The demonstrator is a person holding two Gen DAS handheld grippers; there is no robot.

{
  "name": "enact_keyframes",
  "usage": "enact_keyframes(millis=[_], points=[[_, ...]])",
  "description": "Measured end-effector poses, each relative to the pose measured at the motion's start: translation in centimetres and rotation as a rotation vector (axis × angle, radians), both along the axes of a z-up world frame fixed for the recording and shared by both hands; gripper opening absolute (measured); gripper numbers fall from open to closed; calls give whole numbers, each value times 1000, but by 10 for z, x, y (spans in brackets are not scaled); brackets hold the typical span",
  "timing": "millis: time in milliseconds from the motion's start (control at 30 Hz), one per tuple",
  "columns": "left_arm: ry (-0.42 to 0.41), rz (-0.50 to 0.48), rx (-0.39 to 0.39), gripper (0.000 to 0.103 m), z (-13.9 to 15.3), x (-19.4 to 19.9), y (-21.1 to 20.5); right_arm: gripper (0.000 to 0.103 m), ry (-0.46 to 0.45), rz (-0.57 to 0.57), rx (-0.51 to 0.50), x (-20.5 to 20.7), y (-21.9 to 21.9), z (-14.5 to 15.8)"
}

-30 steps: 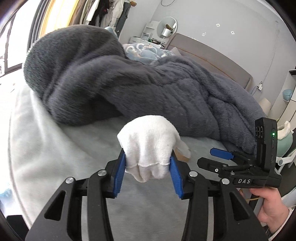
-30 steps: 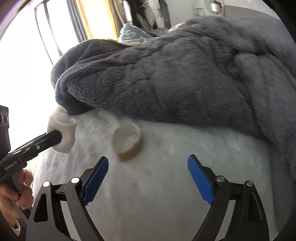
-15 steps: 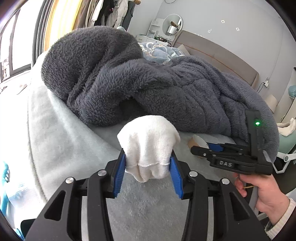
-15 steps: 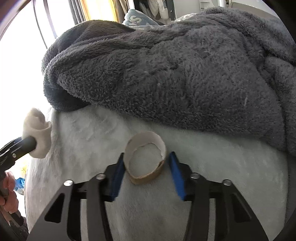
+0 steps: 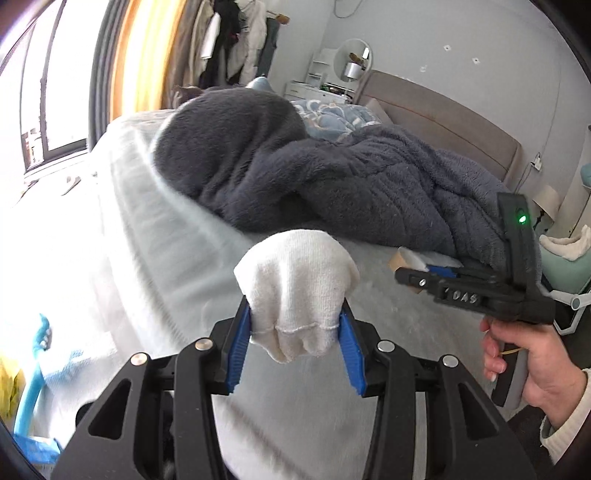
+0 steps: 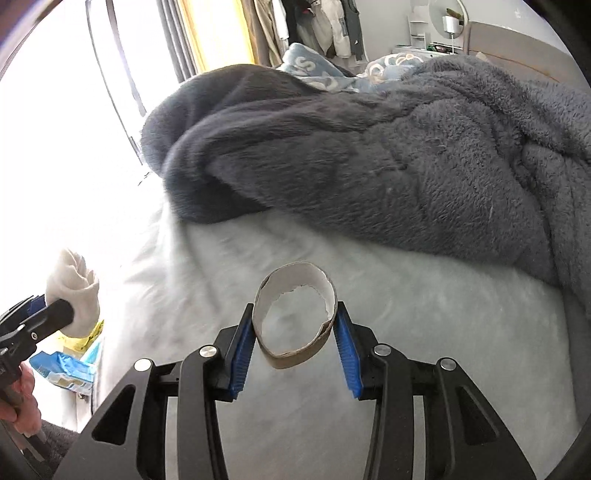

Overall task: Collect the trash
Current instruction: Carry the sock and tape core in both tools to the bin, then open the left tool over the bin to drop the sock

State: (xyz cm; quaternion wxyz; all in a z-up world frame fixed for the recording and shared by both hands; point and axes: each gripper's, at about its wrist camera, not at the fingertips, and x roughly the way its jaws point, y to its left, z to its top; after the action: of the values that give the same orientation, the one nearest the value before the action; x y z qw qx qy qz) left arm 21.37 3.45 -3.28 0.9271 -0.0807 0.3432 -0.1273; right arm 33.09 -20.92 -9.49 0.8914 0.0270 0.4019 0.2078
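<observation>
While both hands are lifting off bed (image 6: 406, 369), my right claw (image 6: 295, 347) is pinching cardboard tape core (image 6: 295, 325), ring axis pointing forward; my left claw (image 5: 295, 350) is clamping white cloth wad (image 5: 295, 288), nearer blue packet (image 6: 62, 369) below bed's edge.

Sunlit bedroom (image 5: 424, 66), bright window (image 5: 44, 92)

From the left wrist we see only a corner of the cardboard ring (image 5: 400, 259); the right gripper (image 5: 430, 275) and the grey blanket (image 5: 332, 184) hide the rest. The white sock (image 5: 295, 291) covers the bed (image 5: 147, 240) behind it. At the near left, a blue packet (image 6: 64, 371) and a yellow item (image 6: 88, 334) are too blurred for us to identify. The far clothes (image 6: 325, 26) smear together.
</observation>
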Motion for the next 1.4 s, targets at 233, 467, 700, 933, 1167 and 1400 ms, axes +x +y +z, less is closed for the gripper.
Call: enact_keyframes(millis=[233, 467, 700, 933, 1167, 1400], points=[[66, 86, 44, 47, -12, -45, 27, 42, -2, 25, 70, -50, 18, 19], [127, 176, 43, 47, -27, -77, 57, 42, -39, 100, 51, -91, 54, 36], [205, 240, 96, 47, -54, -92, 86, 42, -60, 179, 21, -124, 93, 44], [330, 294, 53, 47, -90, -95, 117, 42, -58, 270, 5, -153, 141, 41], [447, 334, -1, 48, -128, -97, 144, 42, -63, 351, -26, -163, 184, 36], [550, 347, -65, 60, -158, -101, 165, 42, -25, 380, -17, -159, 208, 23]])
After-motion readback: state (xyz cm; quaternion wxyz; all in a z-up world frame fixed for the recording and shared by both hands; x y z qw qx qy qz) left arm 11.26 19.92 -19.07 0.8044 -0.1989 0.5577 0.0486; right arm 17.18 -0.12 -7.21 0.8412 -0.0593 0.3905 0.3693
